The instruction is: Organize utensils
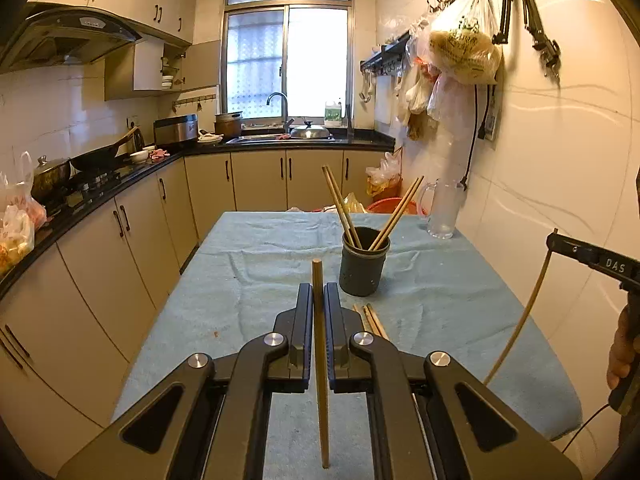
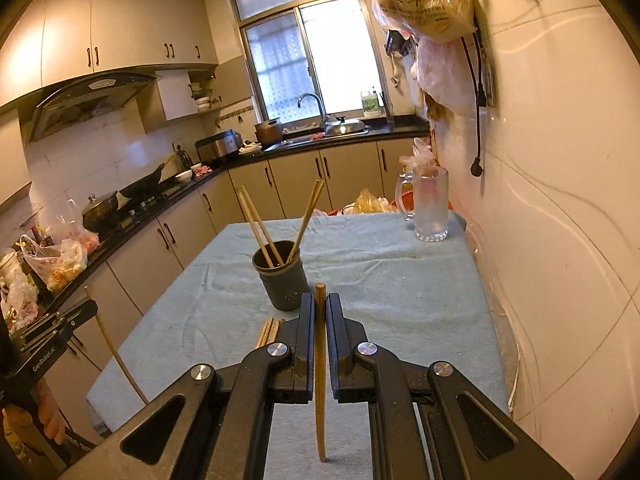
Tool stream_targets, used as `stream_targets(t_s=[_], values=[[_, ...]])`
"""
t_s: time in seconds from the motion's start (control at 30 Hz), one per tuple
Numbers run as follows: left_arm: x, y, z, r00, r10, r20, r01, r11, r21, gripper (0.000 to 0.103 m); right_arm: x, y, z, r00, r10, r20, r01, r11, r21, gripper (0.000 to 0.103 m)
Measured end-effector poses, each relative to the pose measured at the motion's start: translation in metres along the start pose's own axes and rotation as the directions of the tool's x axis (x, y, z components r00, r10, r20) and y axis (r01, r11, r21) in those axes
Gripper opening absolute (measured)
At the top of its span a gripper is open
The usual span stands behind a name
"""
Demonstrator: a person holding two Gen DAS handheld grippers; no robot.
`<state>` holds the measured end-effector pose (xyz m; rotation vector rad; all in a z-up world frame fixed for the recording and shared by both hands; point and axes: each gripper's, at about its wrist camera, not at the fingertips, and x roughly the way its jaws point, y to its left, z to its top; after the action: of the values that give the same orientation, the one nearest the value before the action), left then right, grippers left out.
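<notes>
Pale blue cloth is covering the table (image 1: 248, 280), its right edge running along the tiled wall (image 2: 560, 240). The left gripper (image 1: 319, 292) is clamping one wooden chopstick (image 1: 320, 360); the right gripper (image 2: 319, 304) is clamping another chopstick (image 2: 320, 380). The dark holder (image 1: 363, 264) is standing mid-table with four chopsticks, loose chopsticks (image 2: 271, 330) lying near its base.
</notes>
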<state>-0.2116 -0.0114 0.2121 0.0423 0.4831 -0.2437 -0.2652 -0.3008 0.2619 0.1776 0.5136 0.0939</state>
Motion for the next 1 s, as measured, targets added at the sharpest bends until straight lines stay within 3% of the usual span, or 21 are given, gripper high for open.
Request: stream_targets(t_s=[0.4,0.77,1.0], values=[[-0.014,0.005,0.017,0.998,-0.009,0.062,0.010,1.000,-0.007,0.005,0.004,0.006,0.007,1.000,0.016,0.020,-0.016,1.000,-0.006,0.006],[0.007,0.008,0.045,0.998,-0.027,0.054,0.027,1.000,-0.005,0.005,0.020,0.007,0.025,0.999,0.031,0.028,-0.031,1.000,-0.003,0.006],[0.033,0.001,0.084,0.997,-0.058,0.057,0.058,0.998,0.010,0.005,0.040,0.010,0.053,0.996,0.056,0.062,-0.057,0.998,0.020,0.006]])
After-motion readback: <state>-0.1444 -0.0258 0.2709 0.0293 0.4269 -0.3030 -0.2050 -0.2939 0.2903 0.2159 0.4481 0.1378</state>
